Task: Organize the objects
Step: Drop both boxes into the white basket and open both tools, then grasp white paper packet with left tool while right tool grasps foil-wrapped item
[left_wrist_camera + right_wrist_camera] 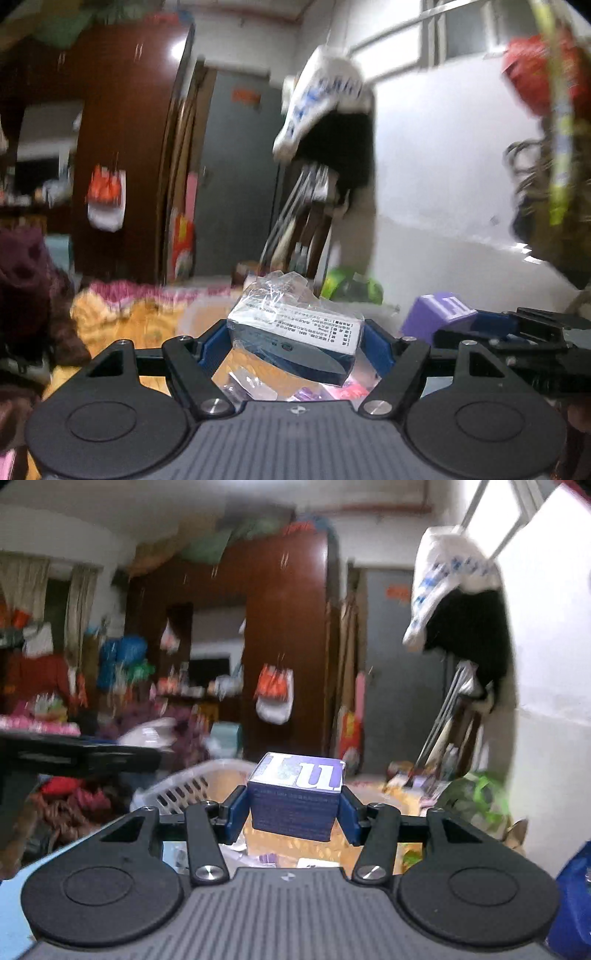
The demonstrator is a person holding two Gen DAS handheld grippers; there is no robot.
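My left gripper [293, 341] is shut on a dark blue box with a white printed label, wrapped in clear plastic [295, 332], and holds it up in the air. My right gripper [293, 812] is shut on a purple box with large white letters [297, 794], also held up. That purple box [436, 314] and the right gripper's black frame show at the right of the left wrist view. The left gripper's black frame [74, 757] shows at the left of the right wrist view.
A white slotted laundry basket [184, 790] sits below and ahead, over an orange patterned cloth [122, 325] with small loose items. A brown wardrobe [280, 635], a grey door [236, 166], hanging bags and a white wall [443, 166] surround the space.
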